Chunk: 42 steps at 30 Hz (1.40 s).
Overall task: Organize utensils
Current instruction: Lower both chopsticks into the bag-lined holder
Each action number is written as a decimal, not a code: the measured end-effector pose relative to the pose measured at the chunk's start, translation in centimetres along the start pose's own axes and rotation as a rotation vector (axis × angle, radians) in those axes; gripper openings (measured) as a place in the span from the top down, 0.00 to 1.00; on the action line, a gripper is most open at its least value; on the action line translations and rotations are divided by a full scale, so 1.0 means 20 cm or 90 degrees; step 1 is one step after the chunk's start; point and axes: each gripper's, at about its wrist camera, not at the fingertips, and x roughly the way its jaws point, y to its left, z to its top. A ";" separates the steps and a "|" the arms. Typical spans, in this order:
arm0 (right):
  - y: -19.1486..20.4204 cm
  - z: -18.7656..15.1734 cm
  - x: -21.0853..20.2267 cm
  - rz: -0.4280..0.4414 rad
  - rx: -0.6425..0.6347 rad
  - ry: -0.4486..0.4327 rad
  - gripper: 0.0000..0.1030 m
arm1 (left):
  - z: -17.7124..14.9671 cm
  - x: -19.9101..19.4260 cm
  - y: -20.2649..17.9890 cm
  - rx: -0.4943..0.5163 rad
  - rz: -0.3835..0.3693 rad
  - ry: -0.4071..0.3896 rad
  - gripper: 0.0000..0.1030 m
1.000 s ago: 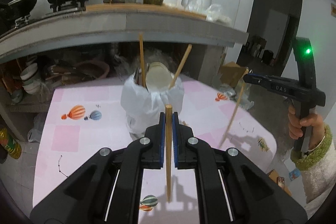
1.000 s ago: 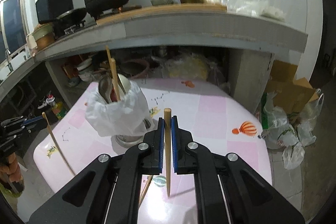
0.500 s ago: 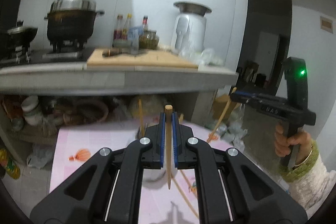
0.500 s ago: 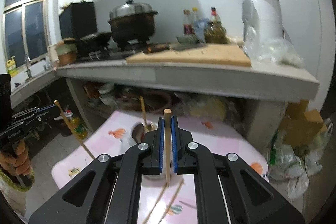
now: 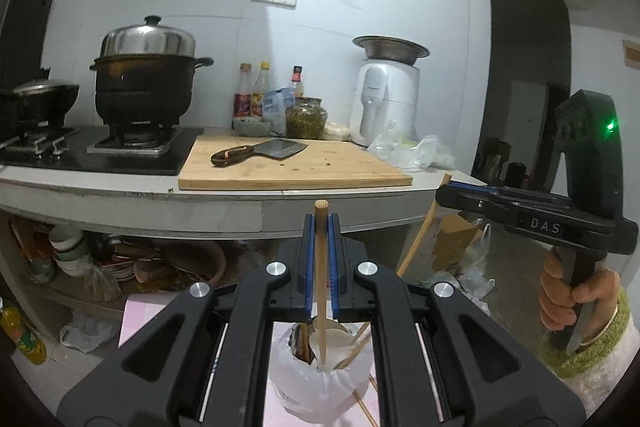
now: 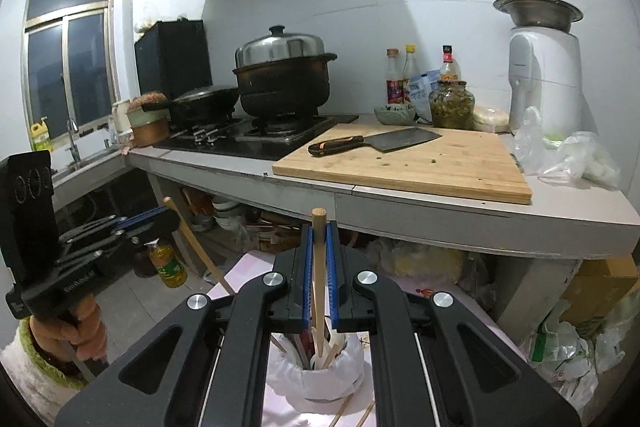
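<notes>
My left gripper (image 5: 321, 223) is shut on a wooden chopstick (image 5: 321, 267) that stands upright between its blue pads, its lower tip over the utensil holder (image 5: 320, 387). The holder is wrapped in a white bag and holds a spoon and several chopsticks. My right gripper (image 6: 319, 231) is shut on a second chopstick (image 6: 318, 275), above the same holder (image 6: 316, 379). Each gripper shows in the other's view: the right gripper (image 5: 444, 187) with its slanting chopstick (image 5: 420, 235), the left gripper (image 6: 168, 217) with its chopstick (image 6: 196, 247). Loose chopsticks (image 6: 344, 411) lie by the holder.
The holder stands on a low pink table (image 5: 132, 315). Behind it runs a kitchen counter (image 5: 160, 215) with a cutting board (image 5: 296, 167), a cleaver (image 5: 260, 151), a lidded pot (image 5: 148, 83) on the stove, bottles and a white appliance (image 5: 384, 99). Bowls and bags crowd the space beneath.
Both grippers have risen with their chopsticks still held. The holder has dropped to the bottom of both views and the counter top has come into sight.
</notes>
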 end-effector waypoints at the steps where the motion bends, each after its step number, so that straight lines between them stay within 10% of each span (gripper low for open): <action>1: 0.00 0.00 0.04 -0.003 -0.001 0.006 0.93 | -0.01 0.02 0.01 -0.003 -0.002 -0.001 0.95; 42: 0.06 -0.33 0.52 0.012 -0.014 0.150 0.92 | -0.42 0.37 0.19 -0.065 -0.022 0.121 0.94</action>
